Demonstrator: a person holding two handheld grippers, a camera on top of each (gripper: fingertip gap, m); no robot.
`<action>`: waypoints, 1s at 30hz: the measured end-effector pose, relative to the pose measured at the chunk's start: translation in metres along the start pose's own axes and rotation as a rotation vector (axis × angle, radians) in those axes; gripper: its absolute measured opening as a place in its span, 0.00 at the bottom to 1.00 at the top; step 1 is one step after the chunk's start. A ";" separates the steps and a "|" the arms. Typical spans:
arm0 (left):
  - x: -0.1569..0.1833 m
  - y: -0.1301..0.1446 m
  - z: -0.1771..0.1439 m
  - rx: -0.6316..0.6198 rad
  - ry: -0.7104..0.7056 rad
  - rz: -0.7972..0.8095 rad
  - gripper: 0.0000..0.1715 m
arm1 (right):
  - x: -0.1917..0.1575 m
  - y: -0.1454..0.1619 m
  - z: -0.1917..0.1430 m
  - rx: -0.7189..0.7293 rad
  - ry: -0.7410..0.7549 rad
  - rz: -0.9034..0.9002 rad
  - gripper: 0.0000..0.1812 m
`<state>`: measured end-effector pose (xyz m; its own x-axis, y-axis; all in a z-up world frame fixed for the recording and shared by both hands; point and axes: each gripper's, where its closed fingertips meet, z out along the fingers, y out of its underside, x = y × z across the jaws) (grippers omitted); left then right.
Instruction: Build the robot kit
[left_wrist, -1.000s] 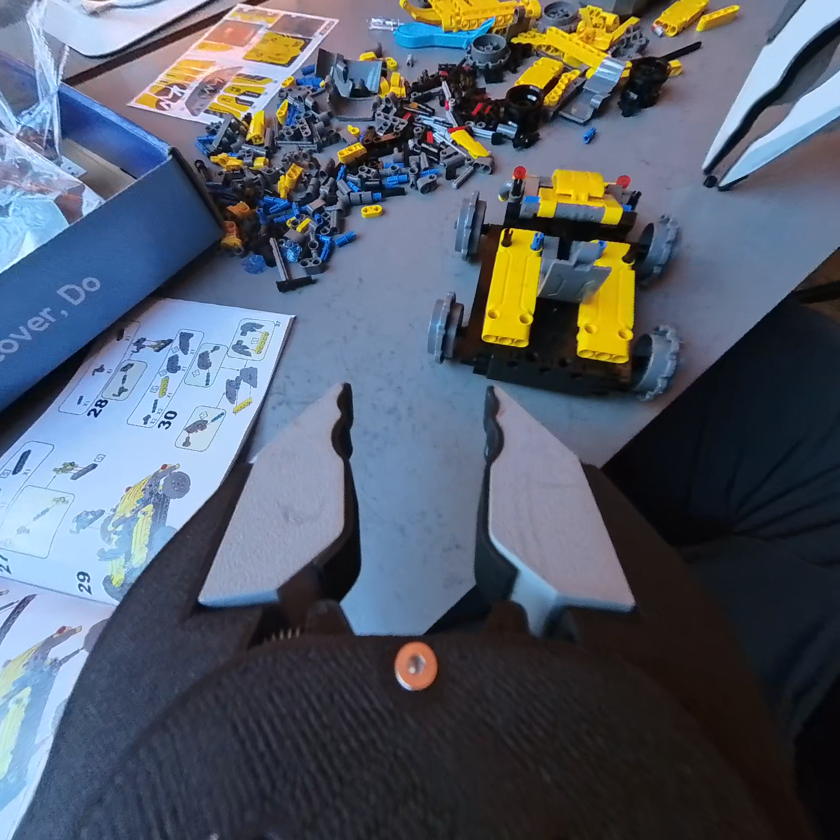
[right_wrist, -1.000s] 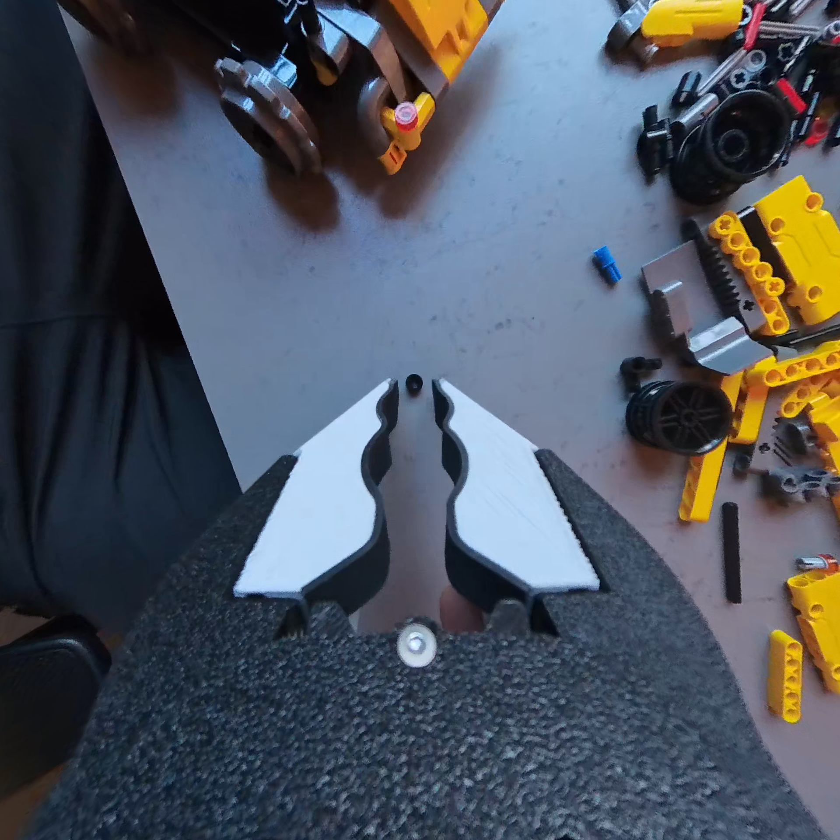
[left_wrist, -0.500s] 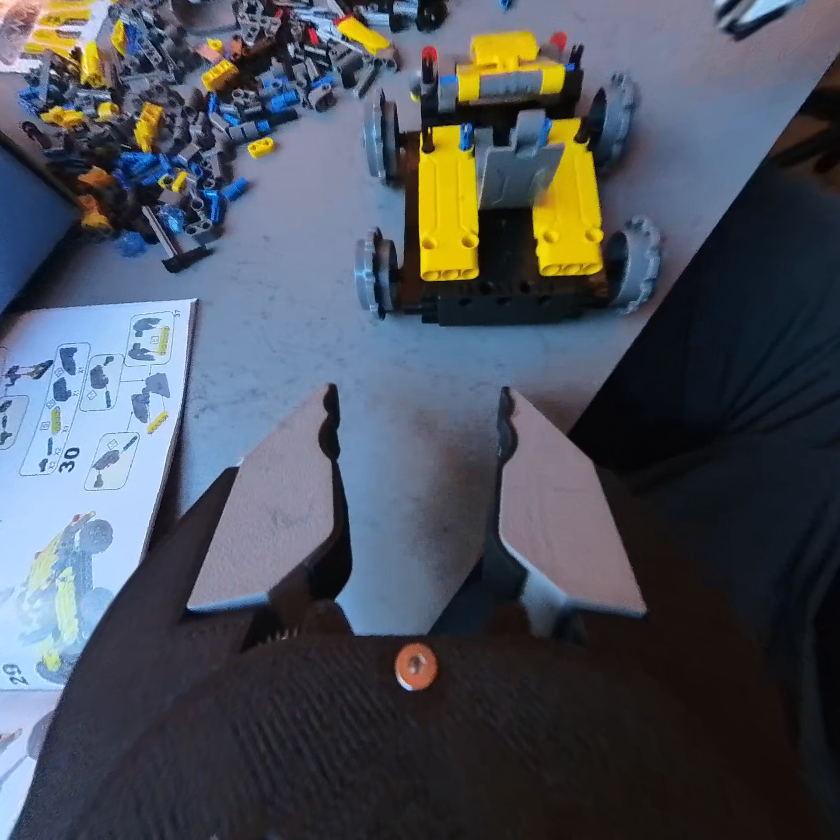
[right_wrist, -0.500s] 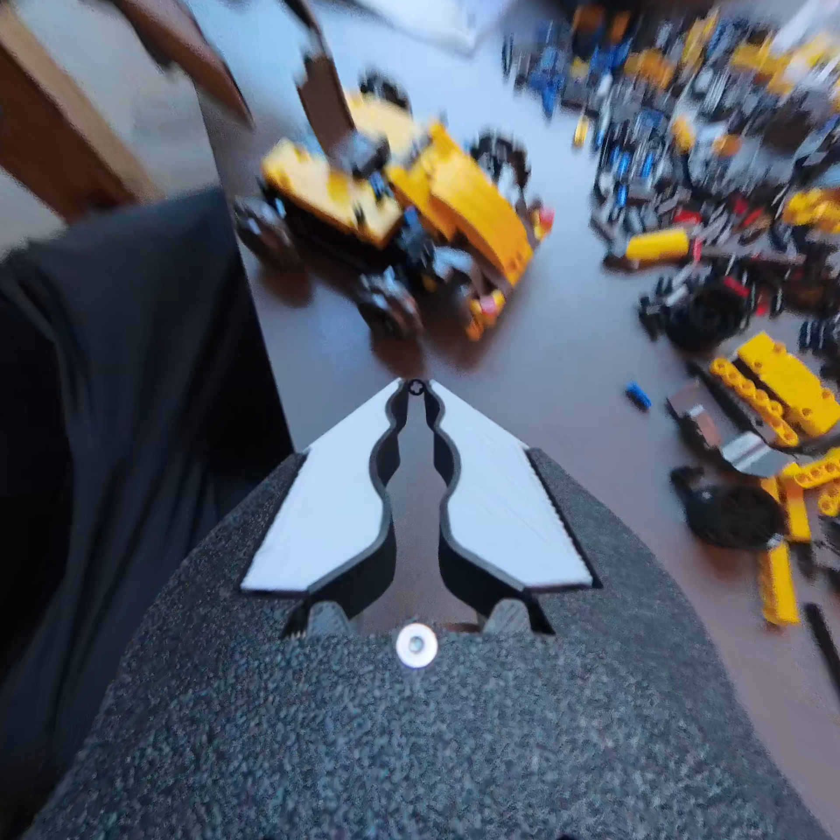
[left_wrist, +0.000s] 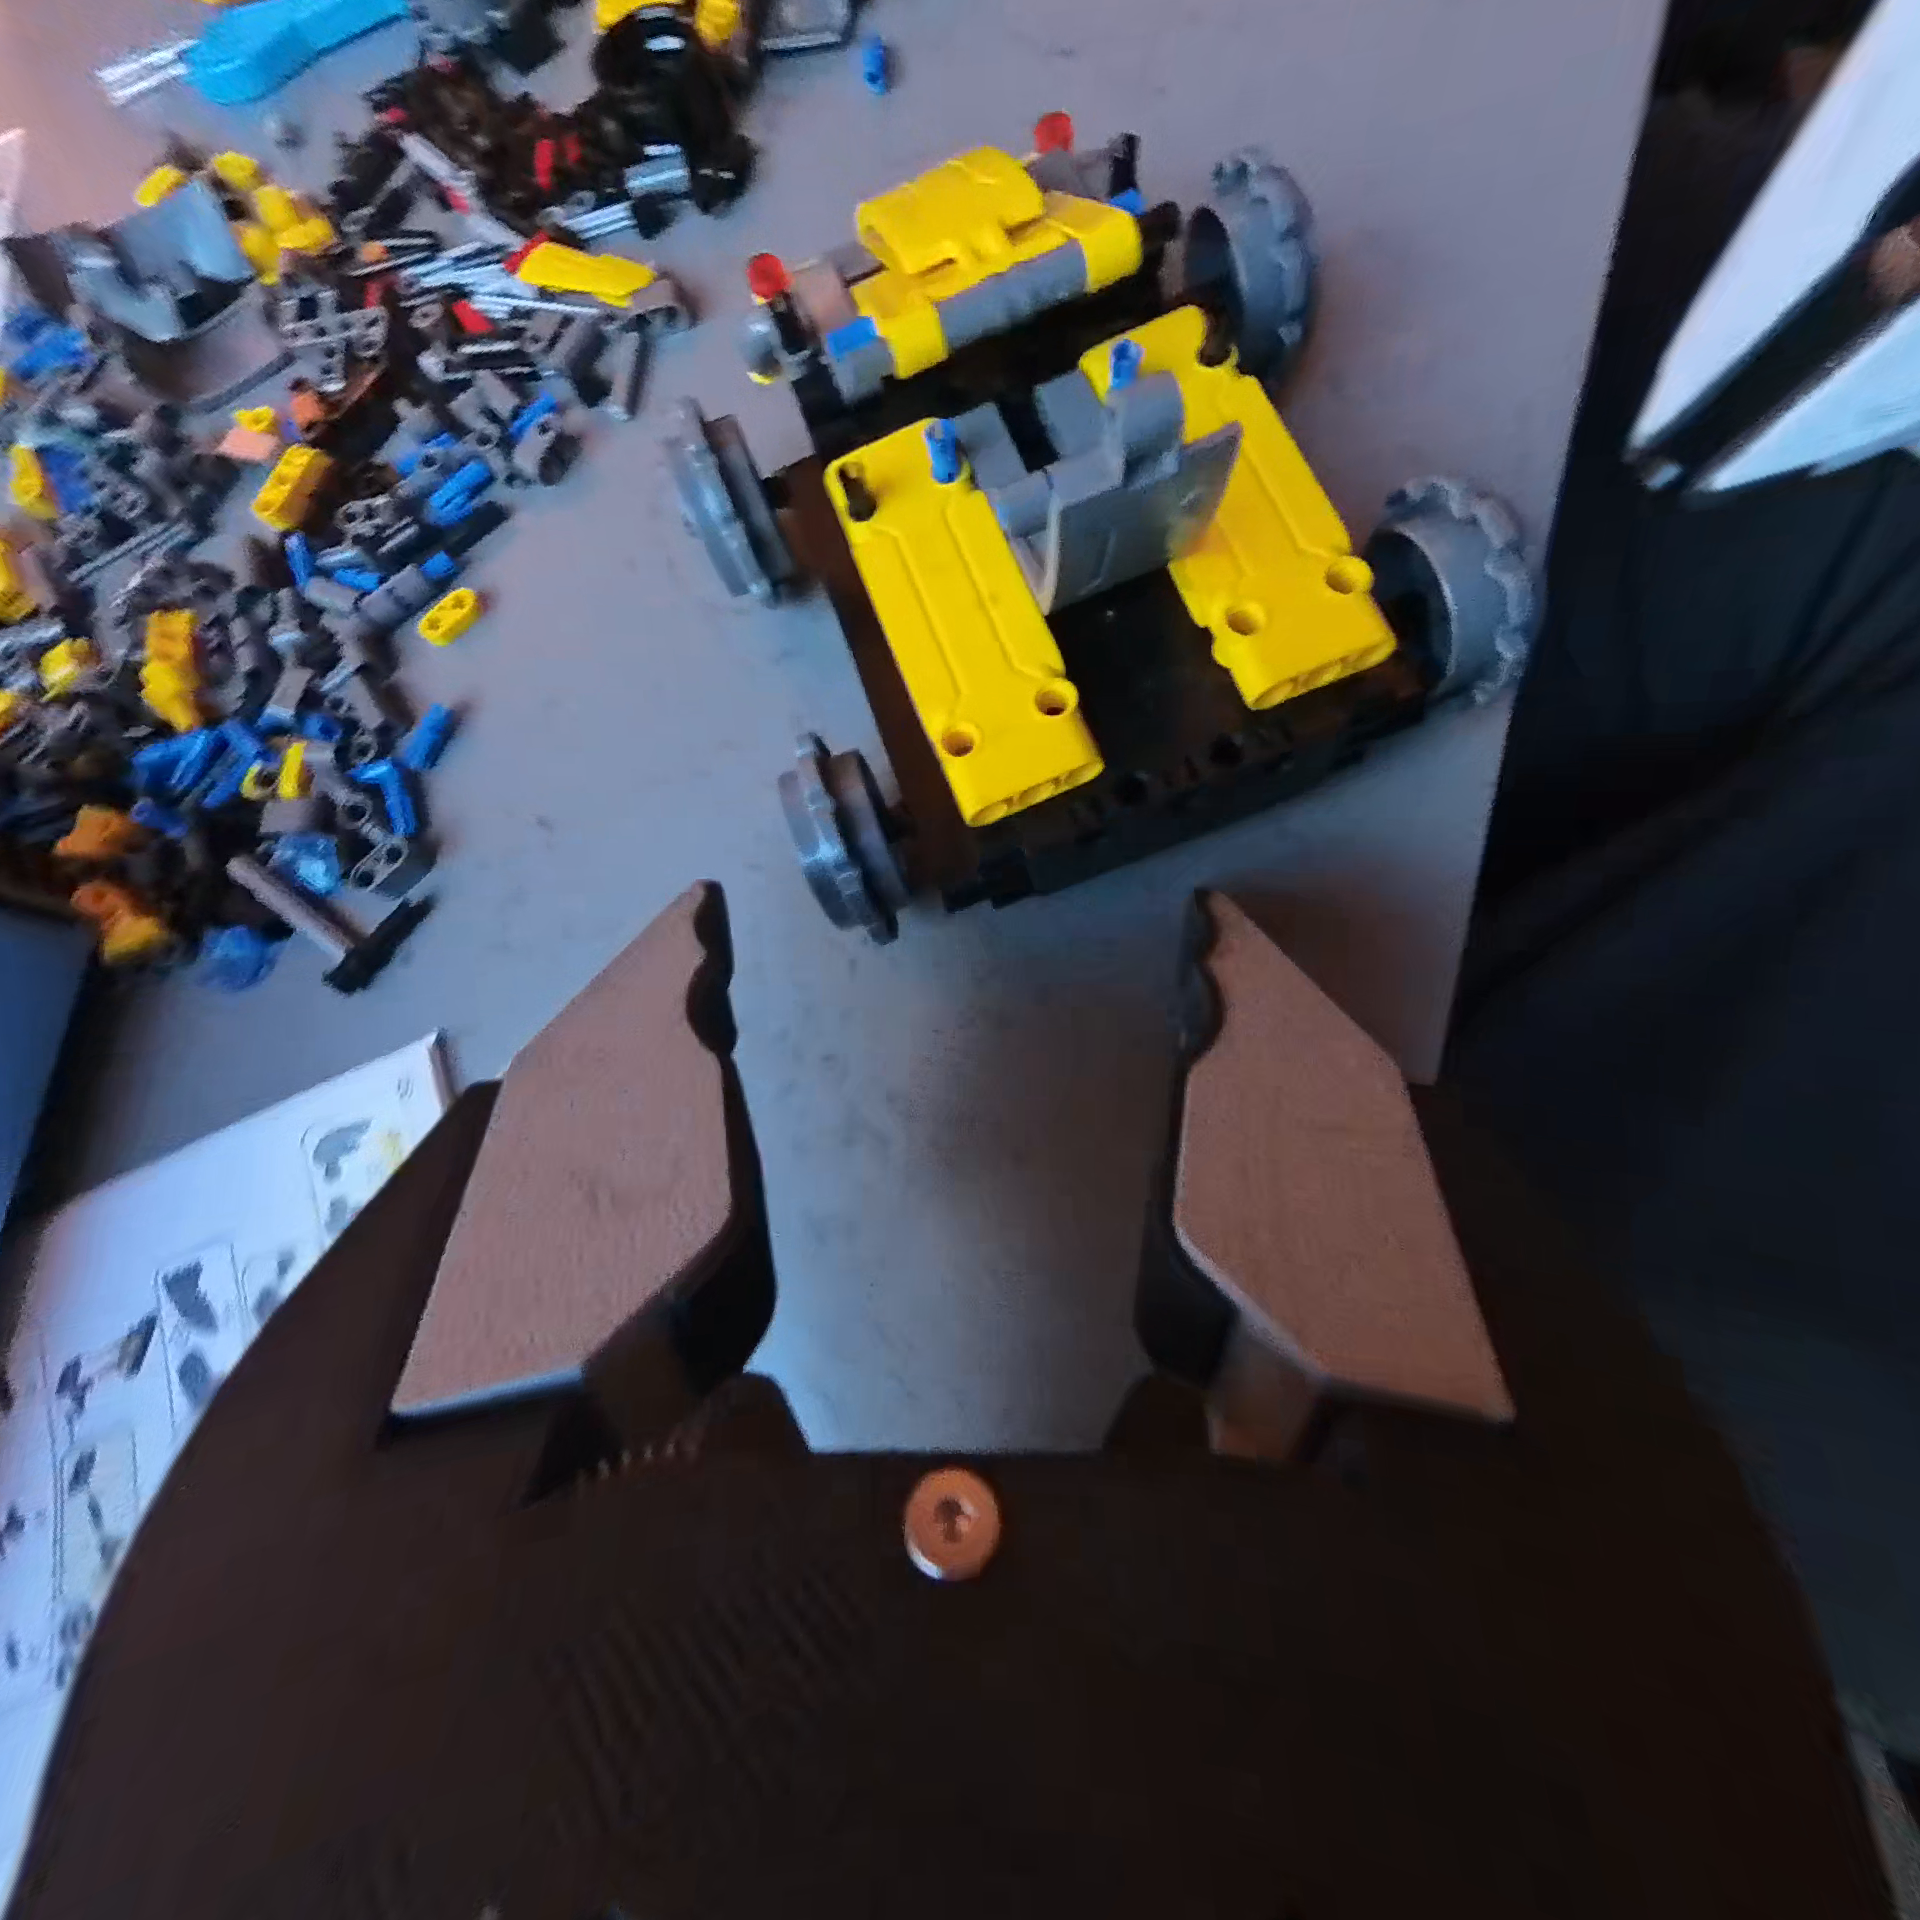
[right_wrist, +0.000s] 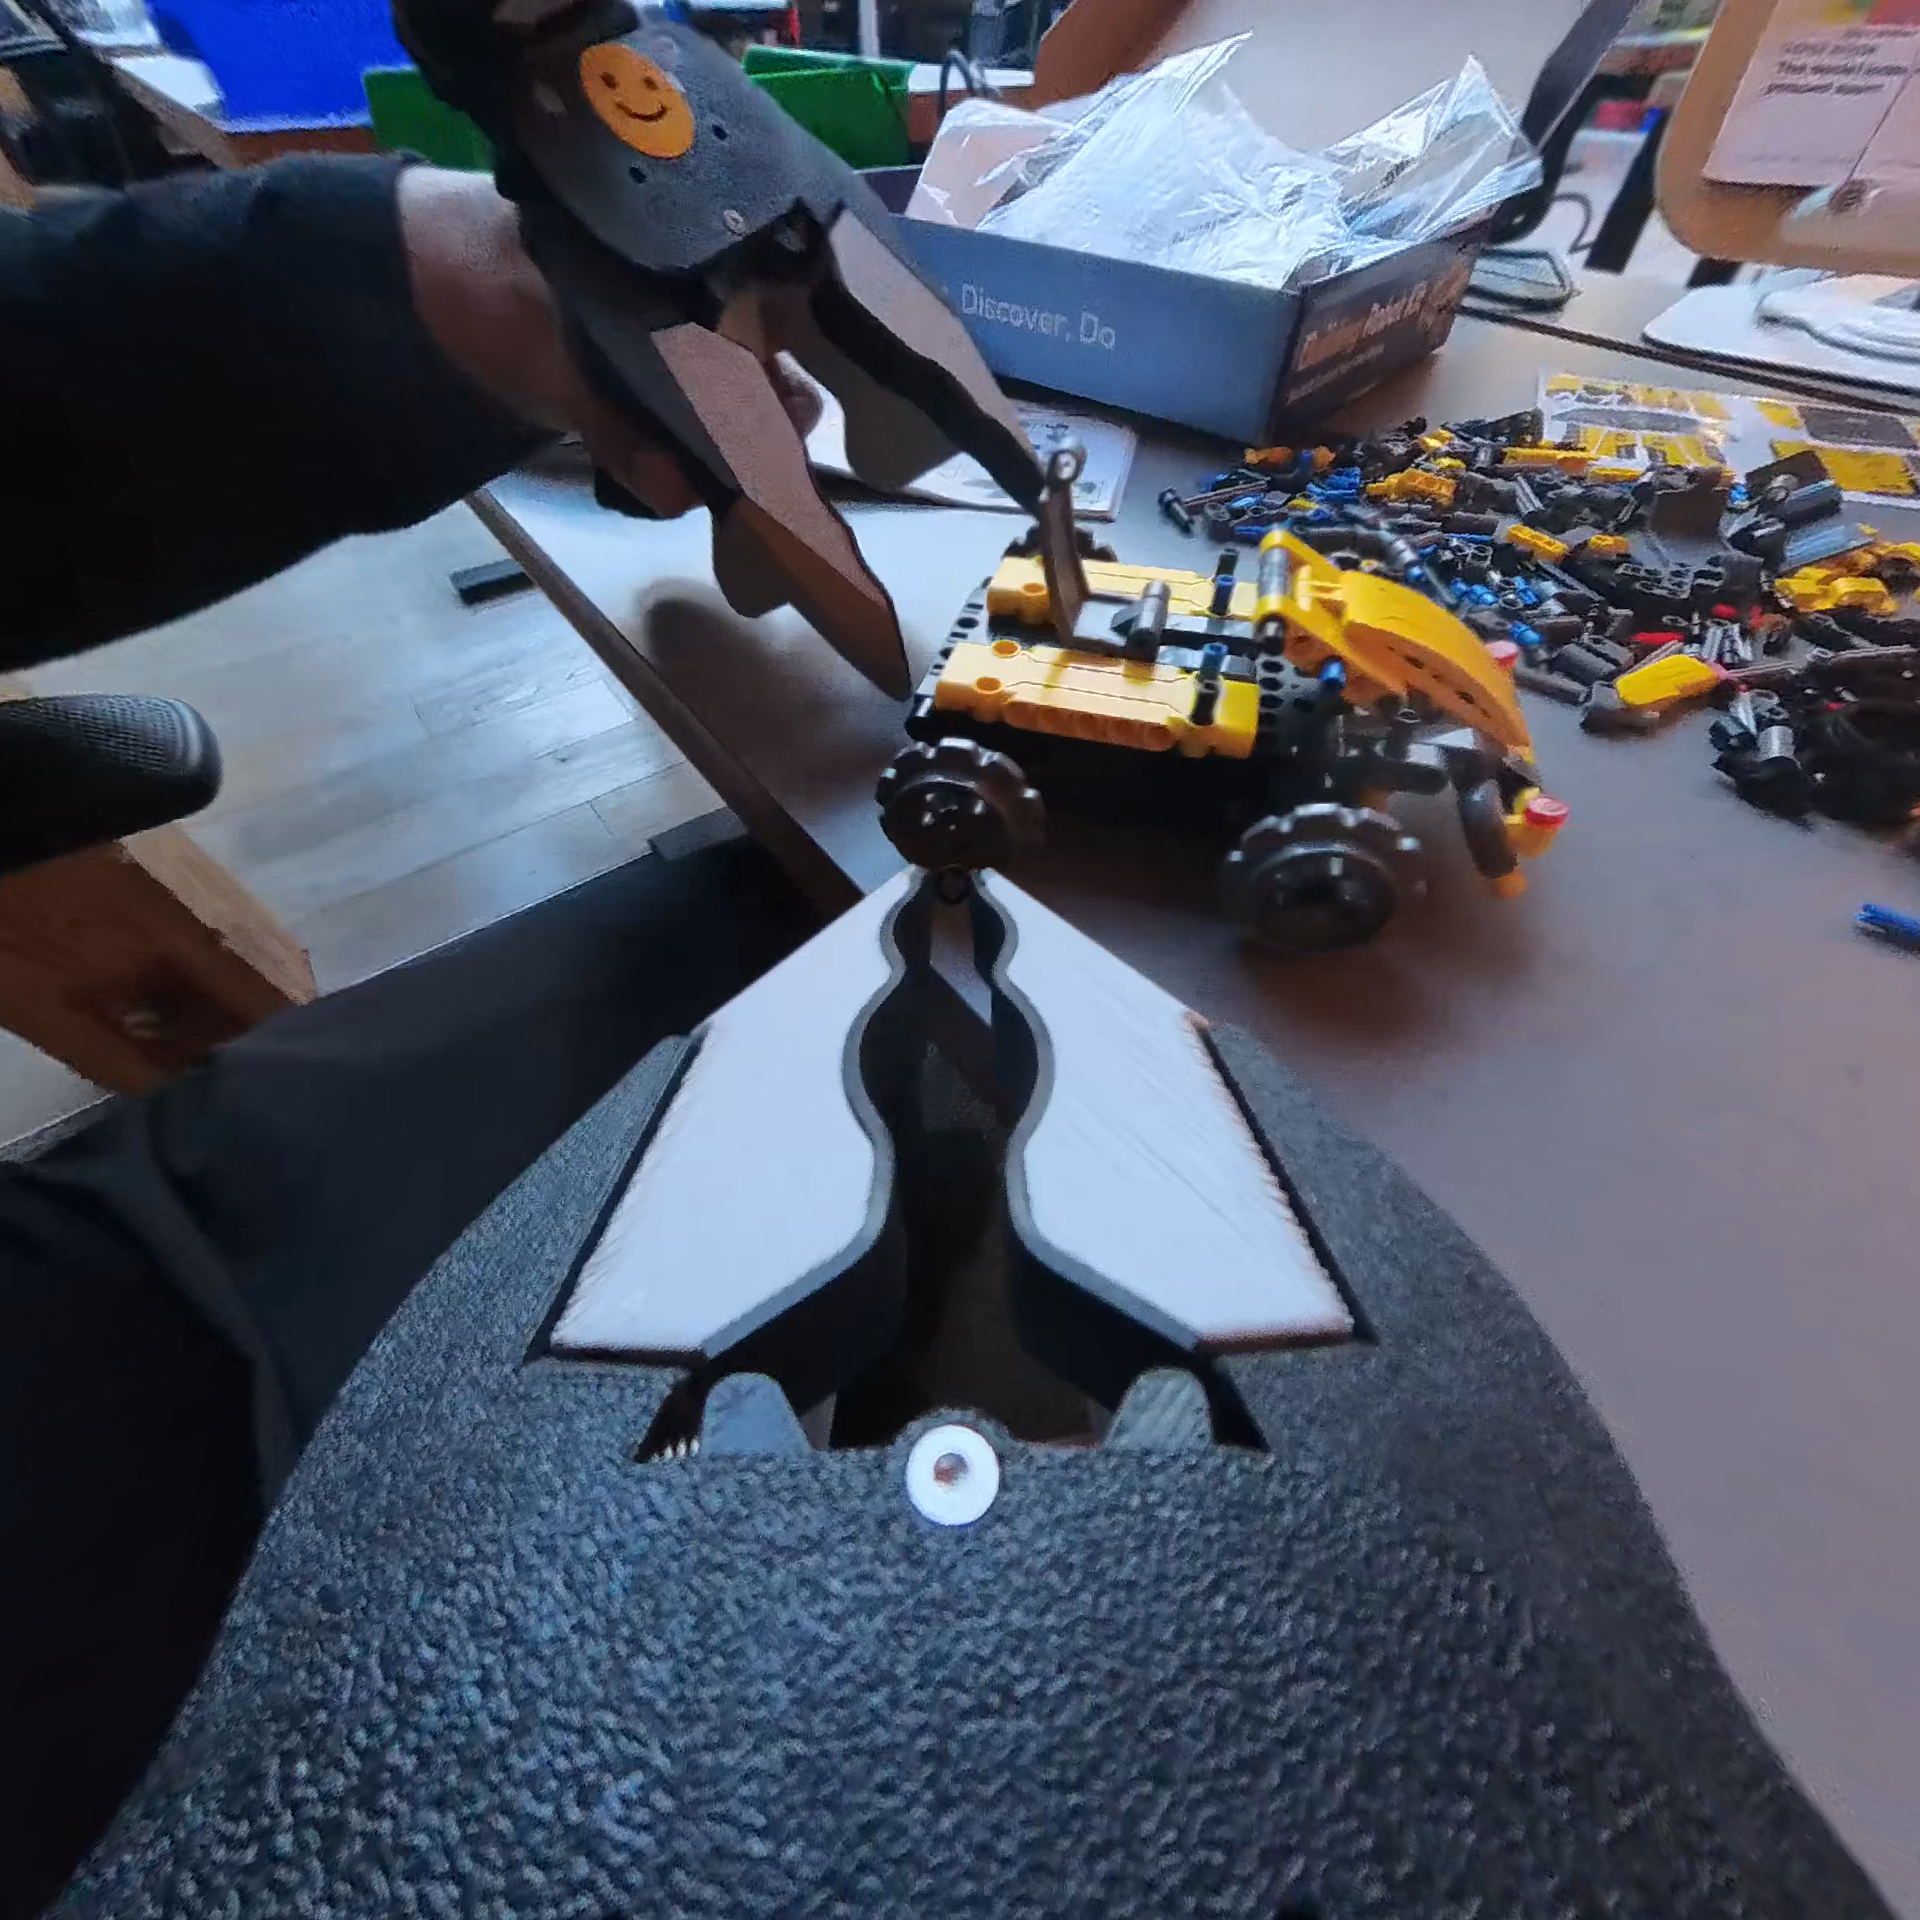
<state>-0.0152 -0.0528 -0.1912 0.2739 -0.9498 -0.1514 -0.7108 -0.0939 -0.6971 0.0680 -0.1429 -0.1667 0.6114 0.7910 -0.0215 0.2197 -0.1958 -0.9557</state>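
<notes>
A half-built yellow and black toy vehicle (left_wrist: 1091, 540) with grey wheels stands near the table's edge; it also shows in the right wrist view (right_wrist: 1195, 686). My left gripper (left_wrist: 961, 925) is open wide and empty, just short of the vehicle's rear. In the right wrist view the left gripper (right_wrist: 961, 582) hangs over the vehicle's rear end, one fingertip beside the upright grey seat part (right_wrist: 1065, 561). My right gripper (right_wrist: 951, 881) is shut on a small black piece (right_wrist: 951, 889) and holds it in the air near a rear wheel (right_wrist: 956, 810).
A pile of small loose parts (left_wrist: 260, 623) lies left of the vehicle, also in the right wrist view (right_wrist: 1662, 582). An instruction booklet (left_wrist: 156, 1299) lies near left. A blue box (right_wrist: 1143, 322) with plastic bags stands behind. The table edge (left_wrist: 1496, 727) and a person's dark clothing are at the right.
My right gripper closed on the small black piece, lifted it off the table and swung toward the vehicle. My left gripper moved closer to the vehicle and opened wider.
</notes>
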 end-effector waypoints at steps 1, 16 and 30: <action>0.002 0.001 0.003 -0.010 0.028 0.028 0.50 | -0.003 0.001 0.003 0.006 0.007 0.002 0.04; 0.016 -0.007 0.007 0.069 0.046 0.128 0.39 | 0.009 0.006 0.003 0.119 0.244 -0.090 0.04; 0.020 -0.027 0.013 -0.029 0.170 0.228 0.51 | 0.013 0.008 0.002 0.216 0.193 -0.033 0.04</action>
<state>0.0180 -0.0657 -0.1850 -0.0057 -0.9835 -0.1808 -0.7605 0.1217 -0.6378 0.0760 -0.1331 -0.1750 0.7446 0.6659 0.0466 0.0870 -0.0276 -0.9958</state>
